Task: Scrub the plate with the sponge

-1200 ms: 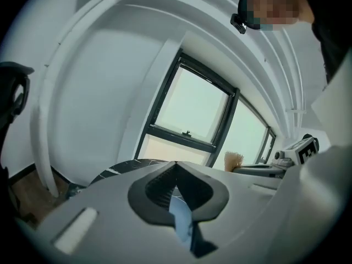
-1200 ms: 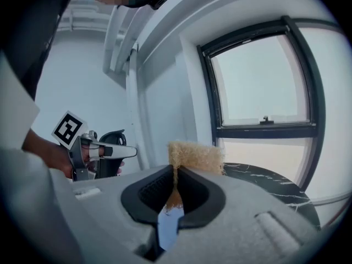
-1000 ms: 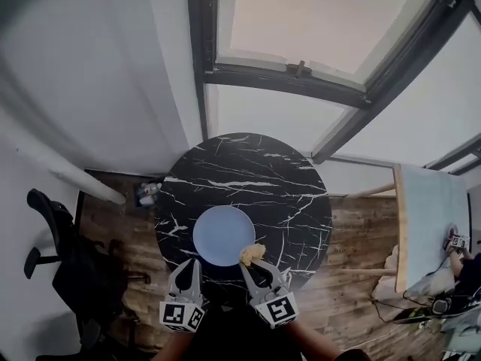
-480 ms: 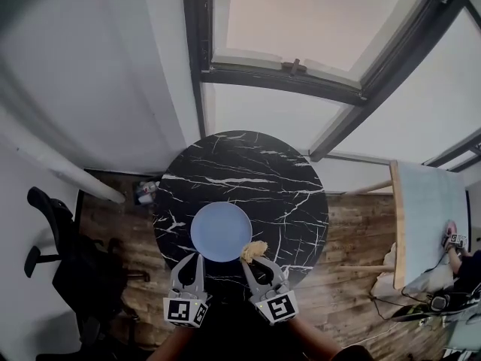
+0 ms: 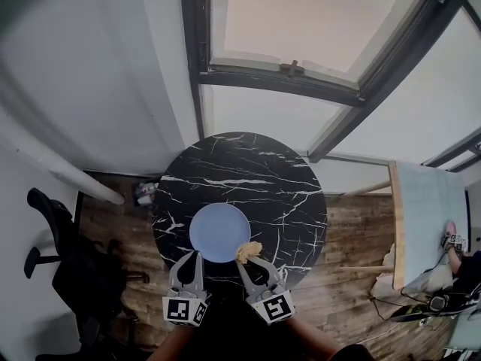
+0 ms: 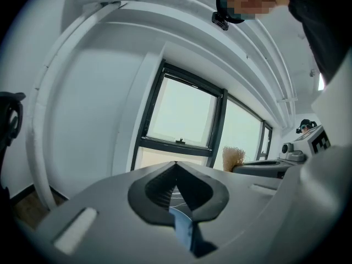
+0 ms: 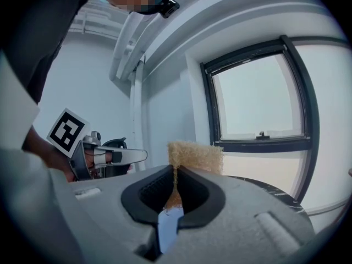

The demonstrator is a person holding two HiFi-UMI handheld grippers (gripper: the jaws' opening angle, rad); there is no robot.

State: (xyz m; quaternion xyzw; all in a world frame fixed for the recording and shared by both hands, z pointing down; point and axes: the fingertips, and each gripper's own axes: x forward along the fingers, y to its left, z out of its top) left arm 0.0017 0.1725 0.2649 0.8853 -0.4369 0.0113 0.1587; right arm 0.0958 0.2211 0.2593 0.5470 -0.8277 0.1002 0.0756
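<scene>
Materials first: looking at a smooth, round, pale blue plate [image 5: 219,232] lying flat on a round black marble table [image 5: 255,179] with thin white veins all over. Sitting toward the near side of the tabletop, not centred.

Then a tan sponge [image 5: 249,250], coarse and fibrous, a rough rectangular block. Clamped tight between the jaws of the right gripper [image 5: 246,262] and poking out past the tips. Parked right at the near-right rim of the plate; can't tell if actually touching.

Left gripper [image 5: 192,256] closed all the way, jaws pressed together, tips at the near-left rim of the plate. Can't say whether pinching the rim or just shut beside it. Both grippers in grey moulded plastic with dark ribbed pads.

Edges and room: plenty of bare marble beyond the plate and off to its right, much less on the near side by the grippers. Wooden plank floor [image 5: 361,232] all around the table. Black office chair [image 5: 52,254] well off to the left, dark-framed window [image 5: 301,21] past the far side, light-topped table [image 5: 428,216] well apart on the right.
</scene>
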